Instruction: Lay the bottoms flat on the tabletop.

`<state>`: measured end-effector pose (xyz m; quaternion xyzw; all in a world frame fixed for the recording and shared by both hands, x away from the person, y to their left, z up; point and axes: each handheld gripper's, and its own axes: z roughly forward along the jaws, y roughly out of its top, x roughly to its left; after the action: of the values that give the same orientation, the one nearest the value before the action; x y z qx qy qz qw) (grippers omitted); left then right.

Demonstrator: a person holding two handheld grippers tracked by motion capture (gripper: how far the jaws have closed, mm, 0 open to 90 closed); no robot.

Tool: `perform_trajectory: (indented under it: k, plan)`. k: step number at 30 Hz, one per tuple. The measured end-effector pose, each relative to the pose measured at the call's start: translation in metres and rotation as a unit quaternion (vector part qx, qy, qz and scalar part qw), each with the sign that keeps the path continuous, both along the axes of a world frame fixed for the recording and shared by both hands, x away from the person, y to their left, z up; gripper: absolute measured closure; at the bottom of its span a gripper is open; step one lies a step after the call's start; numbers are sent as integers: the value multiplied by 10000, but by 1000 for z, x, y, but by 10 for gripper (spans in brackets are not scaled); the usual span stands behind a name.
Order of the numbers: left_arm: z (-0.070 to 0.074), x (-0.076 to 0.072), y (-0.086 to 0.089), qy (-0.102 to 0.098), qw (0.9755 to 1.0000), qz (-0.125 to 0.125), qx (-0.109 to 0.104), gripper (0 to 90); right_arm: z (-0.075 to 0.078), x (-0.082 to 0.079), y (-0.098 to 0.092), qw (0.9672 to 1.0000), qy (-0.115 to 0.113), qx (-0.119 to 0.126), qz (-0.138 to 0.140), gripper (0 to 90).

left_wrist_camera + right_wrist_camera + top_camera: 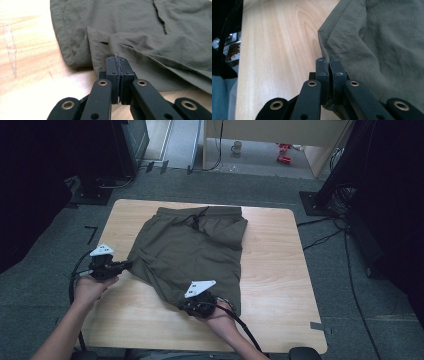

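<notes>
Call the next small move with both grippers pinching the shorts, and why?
Probably lift both corners and fold toward the waistband: the left gripper and right gripper are shut on the hem of the shorts, which lie flat on the table.

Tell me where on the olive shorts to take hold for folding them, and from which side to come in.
Grip the shorts at the hem corners of the leg ends, coming in low from the near table edge. The hems are doubled, stitched edges lying at the cloth's border, so thin jaws can pinch them cleanly. The left gripper and right gripper are each shut on such an edge; the far waistband would probably be a longer reach.
</notes>
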<state>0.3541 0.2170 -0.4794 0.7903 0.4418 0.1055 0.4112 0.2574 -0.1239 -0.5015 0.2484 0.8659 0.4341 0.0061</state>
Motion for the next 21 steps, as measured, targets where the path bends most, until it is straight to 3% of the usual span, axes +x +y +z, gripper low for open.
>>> perform_trajectory:
  k: [5,10,15,21]
  plan:
    - [0,-17,7,-25,9999,-34,104,889,-5,-10,0,9999,19,18,99,869]
    - [4,-36,15,-76,10000,1,45,882,-8,-21,3,9995,-14,-78,299,868]
    - [1,-59,25,3,10000,27,9,869,-8,-32,4,9987,14,-87,503,868]
    - [1,-68,36,1,9999,164,-15,792,-8,-35,4,9985,-3,-78,541,813]
